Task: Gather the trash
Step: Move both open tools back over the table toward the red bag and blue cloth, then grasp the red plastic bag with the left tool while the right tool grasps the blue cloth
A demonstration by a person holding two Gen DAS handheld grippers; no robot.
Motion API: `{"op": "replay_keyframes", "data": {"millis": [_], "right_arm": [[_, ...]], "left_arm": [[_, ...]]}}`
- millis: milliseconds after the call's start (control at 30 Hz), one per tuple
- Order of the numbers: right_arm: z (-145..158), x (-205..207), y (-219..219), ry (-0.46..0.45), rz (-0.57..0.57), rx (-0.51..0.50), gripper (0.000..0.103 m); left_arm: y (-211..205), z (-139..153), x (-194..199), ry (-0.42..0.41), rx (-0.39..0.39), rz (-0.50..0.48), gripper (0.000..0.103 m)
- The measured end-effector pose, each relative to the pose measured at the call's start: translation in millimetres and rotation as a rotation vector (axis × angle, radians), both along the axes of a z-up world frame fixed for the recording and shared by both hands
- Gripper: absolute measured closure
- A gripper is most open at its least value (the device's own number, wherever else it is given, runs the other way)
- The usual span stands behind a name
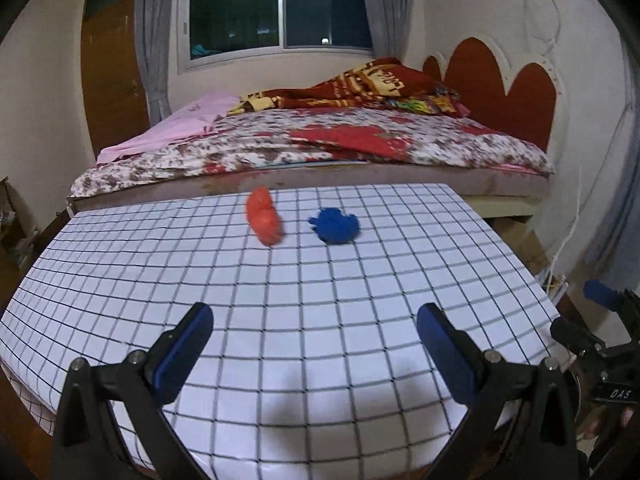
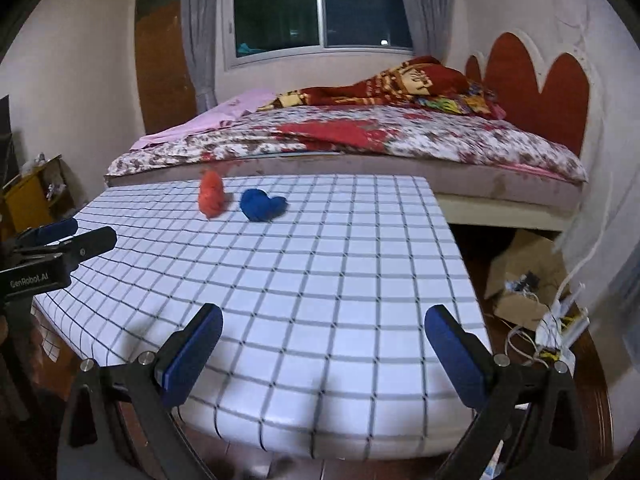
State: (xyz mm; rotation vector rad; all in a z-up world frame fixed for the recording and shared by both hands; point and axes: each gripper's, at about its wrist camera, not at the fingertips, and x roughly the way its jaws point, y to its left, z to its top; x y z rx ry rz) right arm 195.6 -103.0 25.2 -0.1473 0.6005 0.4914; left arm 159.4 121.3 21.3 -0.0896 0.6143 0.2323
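Trash sits far off on the checked table [image 1: 280, 320]: an orange lump [image 1: 264, 216] beside a blue lump [image 1: 335, 226]; left gripper [image 1: 315, 314] and right gripper [image 2: 323, 316] both gape wide, holding nothing.

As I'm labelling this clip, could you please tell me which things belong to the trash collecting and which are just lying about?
Job:
orange wad
blue wad
left gripper, open
right gripper, open

Lying about:
bed
cardboard box
curtains
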Motion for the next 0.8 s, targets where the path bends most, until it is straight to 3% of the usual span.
{"op": "replay_keyframes", "data": {"millis": [367,800], "right_arm": [[-4.9,42.1,66.4,0.007,0.063,-0.080,0.001],[-41.6,86.0,128.6,0.052,0.128,-0.139,0.001]], "left_arm": [[39.2,-23.5,23.8,0.028,-0.058,0.027,0.001],[81.5,-50.9,59.0,0.066,-0.081,0.103,0.001]]}}
